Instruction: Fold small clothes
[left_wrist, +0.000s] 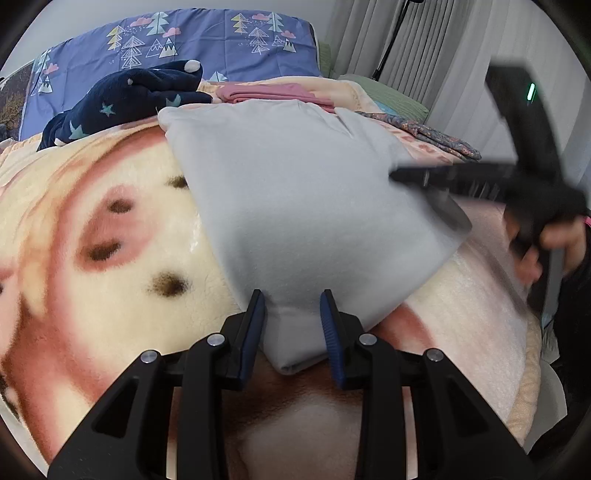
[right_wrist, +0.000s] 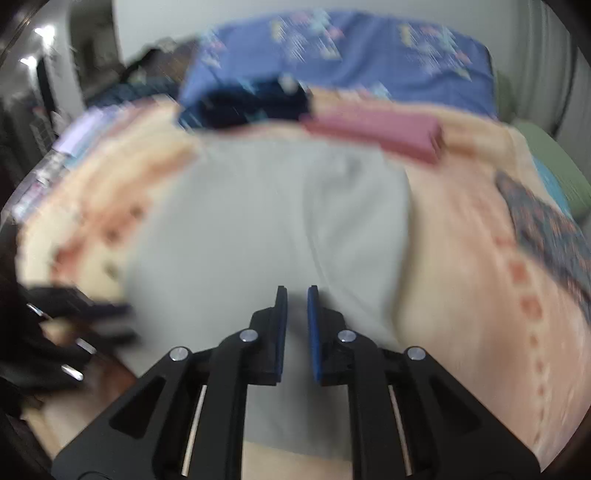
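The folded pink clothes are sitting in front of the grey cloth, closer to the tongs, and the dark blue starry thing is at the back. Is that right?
Not quite. The folded pink clothes lie behind the grey cloth, farther from the tongs, not in front of it. The right wrist view shows this. The dark blue starry thing is indeed at the back, beside the pink pile.

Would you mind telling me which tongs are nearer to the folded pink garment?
Right. The right tongs reach up the grey garment toward the folded pink garment; the left tongs grip its near corner.
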